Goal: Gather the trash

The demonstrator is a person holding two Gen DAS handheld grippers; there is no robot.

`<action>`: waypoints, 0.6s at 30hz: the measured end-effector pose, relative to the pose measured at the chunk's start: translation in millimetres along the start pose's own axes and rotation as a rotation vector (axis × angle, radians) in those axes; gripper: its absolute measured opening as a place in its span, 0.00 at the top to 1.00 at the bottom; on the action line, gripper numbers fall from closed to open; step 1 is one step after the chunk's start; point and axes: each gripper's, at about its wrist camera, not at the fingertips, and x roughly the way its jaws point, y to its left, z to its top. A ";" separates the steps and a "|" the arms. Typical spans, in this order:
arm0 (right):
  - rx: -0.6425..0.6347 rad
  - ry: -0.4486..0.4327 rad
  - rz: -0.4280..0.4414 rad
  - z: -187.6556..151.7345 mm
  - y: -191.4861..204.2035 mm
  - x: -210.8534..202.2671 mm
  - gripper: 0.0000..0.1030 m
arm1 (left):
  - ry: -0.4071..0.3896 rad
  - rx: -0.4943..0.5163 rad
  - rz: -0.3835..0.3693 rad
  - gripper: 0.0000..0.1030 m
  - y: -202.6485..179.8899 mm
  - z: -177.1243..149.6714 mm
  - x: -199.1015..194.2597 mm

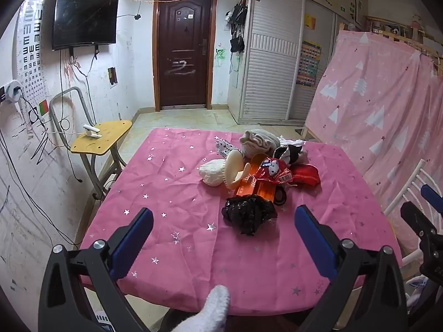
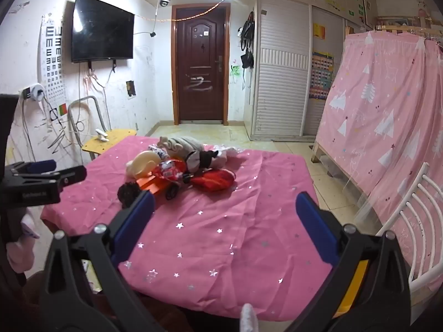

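1. A dark television [image 1: 84, 13] is mounted on the white wall, with an eye chart [image 1: 29, 52] hung to its left.
2. A dark brown door [image 1: 184, 49] is seen closed at the far end of the room.
3. White louvred wardrobe doors [image 1: 270, 63] are set to the right of the door, with black bags [image 1: 238, 25] hung just beside them.
4. A small yellow-topped side table [image 1: 101, 138] is placed by the left wall; a white device [image 1: 91, 132] is rested on it.
5. A pink sheet printed with white trees [image 2: 387, 105] is draped over a wooden frame on the right.
6. A white railed chair back [image 2: 415, 221] is seen at the lower right.
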 end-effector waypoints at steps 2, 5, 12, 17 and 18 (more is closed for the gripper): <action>0.003 0.000 0.000 0.1 -0.3 0.0 0.04 | -0.002 0.000 0.001 0.09 0.1 0.0 -0.1; -0.001 -0.007 -0.004 0.2 -0.1 -0.7 0.04 | -0.003 0.001 0.002 0.09 0.0 0.0 -0.1; 0.000 -0.010 -0.003 0.7 -0.3 -1.8 0.04 | -0.001 0.002 0.003 0.09 0.1 0.1 -0.2; -0.003 -0.011 -0.003 1.2 -1.0 -2.3 0.04 | 0.001 0.004 0.003 0.09 0.0 0.2 -0.1; -0.005 -0.010 -0.004 1.6 -1.1 -2.3 0.04 | 0.000 0.004 0.004 0.09 -0.1 0.1 -0.1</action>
